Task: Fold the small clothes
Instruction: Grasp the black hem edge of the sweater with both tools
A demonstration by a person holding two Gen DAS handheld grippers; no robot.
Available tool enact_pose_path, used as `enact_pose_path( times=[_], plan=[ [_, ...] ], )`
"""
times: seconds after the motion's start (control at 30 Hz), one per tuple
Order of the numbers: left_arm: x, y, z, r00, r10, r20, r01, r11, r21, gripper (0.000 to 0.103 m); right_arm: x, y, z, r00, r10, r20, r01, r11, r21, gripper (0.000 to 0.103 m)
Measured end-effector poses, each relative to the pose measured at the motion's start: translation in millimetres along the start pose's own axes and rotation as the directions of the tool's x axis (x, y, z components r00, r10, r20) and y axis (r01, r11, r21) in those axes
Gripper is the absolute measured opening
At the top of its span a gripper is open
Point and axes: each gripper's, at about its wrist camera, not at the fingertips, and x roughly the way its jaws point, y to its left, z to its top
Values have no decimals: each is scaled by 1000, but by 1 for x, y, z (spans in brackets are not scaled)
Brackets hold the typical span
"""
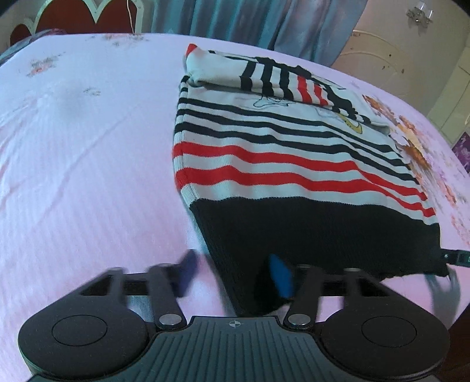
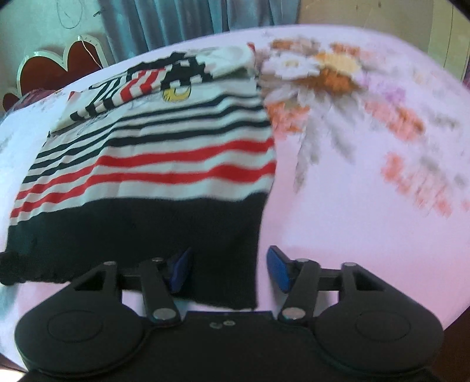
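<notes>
A small striped sweater (image 1: 273,164), white with black and red stripes and a black hem band, lies flat on the pink bed sheet (image 1: 88,147), its sleeves folded over the chest. My left gripper (image 1: 235,274) is open, its blue fingers straddling the hem's near left corner. In the right wrist view the same sweater (image 2: 164,164) lies ahead, and my right gripper (image 2: 227,269) is open, its fingers straddling the hem's near right corner. The right gripper's tip (image 1: 455,258) shows at the right edge of the left wrist view.
The sheet carries a large orange and white flower print (image 2: 323,73) right of the sweater. A red headboard (image 1: 88,14) and blue curtains (image 1: 249,20) stand behind the bed. The bed's near edge lies just below both grippers.
</notes>
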Motion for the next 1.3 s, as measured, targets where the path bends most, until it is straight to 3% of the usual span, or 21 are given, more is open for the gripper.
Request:
enact_pose_path(
  times=[0.03, 0.1, 0.2, 0.23, 0.43, 0.83, 1.07, 1.3],
  plan=[
    [1, 1, 1, 1000, -16, -12, 15, 1000, -16, 25, 0, 2, -1, 1000, -4, 2, 4, 1000, -10, 48],
    [4, 3, 4, 998, -52, -46, 50, 997, -59, 13, 1, 6, 1, 1000, 8, -8, -9, 1000, -21, 37],
    [7, -1, 9, 995, -83, -58, 79, 995, -65, 6, 2, 6, 6, 998, 56, -37, -57, 998, -9, 14],
    [6, -3, 11, 994, -97, -51, 94, 994, -61, 6, 2, 6, 7, 996, 76, -43, -76, 997, 0, 11],
    [-11, -14, 46, 989, -140, 56, 142, 990, -25, 6, -10, 4, 29, 986, 167, 2, -167, 985, 42, 10],
    [-4, -28, 143, 952, -163, 261, 168, 986, 3, 6, -22, 6, 122, 954, 219, 203, -230, 973, 30, 10],
    [38, -35, 207, 938, -125, 323, 135, 991, -8, 6, 15, 12, 188, 943, 212, 258, -221, 975, 9, 10],
    [85, -40, 271, 936, -65, 346, 78, 997, -25, 6, 70, 8, 256, 943, 206, 262, -230, 971, 65, 10]
  ],
)
